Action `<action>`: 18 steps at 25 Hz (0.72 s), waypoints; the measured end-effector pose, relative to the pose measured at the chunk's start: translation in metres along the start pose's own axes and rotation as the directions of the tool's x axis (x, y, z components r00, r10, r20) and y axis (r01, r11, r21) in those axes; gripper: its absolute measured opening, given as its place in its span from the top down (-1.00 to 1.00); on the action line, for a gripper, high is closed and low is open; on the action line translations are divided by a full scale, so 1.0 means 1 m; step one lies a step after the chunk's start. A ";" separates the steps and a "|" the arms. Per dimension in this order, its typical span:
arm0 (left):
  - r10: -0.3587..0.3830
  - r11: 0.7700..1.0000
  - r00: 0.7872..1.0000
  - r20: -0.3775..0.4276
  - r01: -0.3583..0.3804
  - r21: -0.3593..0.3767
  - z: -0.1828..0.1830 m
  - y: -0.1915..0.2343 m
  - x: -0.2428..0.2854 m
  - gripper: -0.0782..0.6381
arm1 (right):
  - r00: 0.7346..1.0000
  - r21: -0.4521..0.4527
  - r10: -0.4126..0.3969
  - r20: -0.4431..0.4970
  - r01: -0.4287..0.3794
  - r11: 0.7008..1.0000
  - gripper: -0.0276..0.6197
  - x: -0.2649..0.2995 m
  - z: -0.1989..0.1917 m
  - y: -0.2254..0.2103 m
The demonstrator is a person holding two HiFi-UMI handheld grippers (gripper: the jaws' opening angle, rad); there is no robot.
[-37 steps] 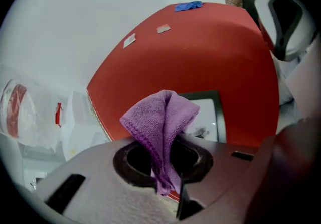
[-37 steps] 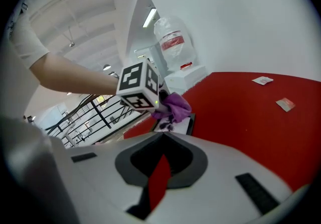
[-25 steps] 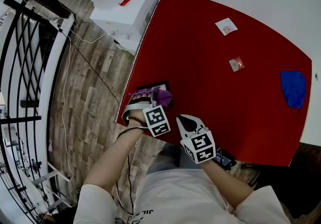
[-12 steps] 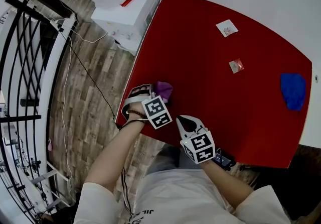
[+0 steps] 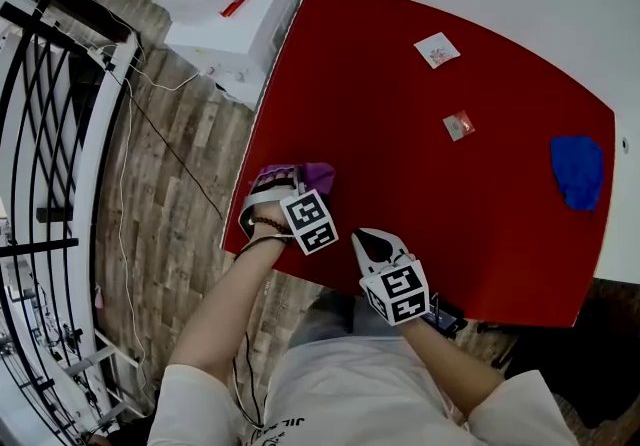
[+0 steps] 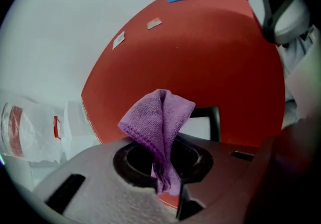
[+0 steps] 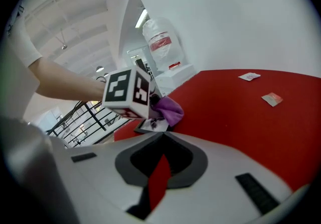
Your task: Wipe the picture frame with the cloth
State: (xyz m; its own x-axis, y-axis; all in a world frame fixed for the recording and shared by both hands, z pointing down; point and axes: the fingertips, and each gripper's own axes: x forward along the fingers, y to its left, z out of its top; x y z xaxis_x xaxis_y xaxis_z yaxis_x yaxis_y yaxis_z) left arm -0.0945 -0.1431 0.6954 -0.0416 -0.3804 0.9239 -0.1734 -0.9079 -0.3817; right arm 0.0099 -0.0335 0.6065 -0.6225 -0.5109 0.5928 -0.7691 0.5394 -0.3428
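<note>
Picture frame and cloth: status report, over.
Left gripper shut on purple cloth, at the picture frame by the red table corner. Right gripper shut, empty, off to the side. Nothing in the way.

Finding: the cloth (image 5: 318, 175) clamped in the left gripper (image 5: 293, 177) has travelled across the picture frame (image 6: 206, 126), from its near side toward its far side. A second ago the head view showed the frame's dark border and picture beyond the cloth; cloth and gripper now cover nearly all of it. In the left gripper view, less of the frame shows past the cloth. In the right gripper view, the cloth now overhangs the frame's far edge.
</note>
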 end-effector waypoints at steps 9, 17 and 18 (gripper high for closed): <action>-0.042 0.994 0.998 0.039 0.037 0.105 0.003 -0.066 -0.028 0.61 | 1.000 -0.005 0.000 0.018 0.000 1.000 0.90 0.005 0.011 -0.004; -0.002 0.999 0.999 0.043 0.004 -0.036 0.004 0.009 -0.009 0.61 | 1.000 0.004 -0.014 0.012 0.014 1.000 0.90 0.000 0.007 -0.005; -0.003 0.999 0.999 0.039 0.005 -0.046 0.005 0.018 -0.006 0.61 | 1.000 0.005 -0.016 0.010 0.016 1.000 0.90 -0.001 0.005 -0.005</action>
State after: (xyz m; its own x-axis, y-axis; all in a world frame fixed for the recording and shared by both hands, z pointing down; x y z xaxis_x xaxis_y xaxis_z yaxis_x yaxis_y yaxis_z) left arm -0.0925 -0.1580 0.6829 -0.0025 -0.3842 0.9233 -0.2188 -0.9007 -0.3754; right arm 0.0132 -0.0393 0.6036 -0.6113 -0.5265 0.5909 -0.7799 0.5275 -0.3369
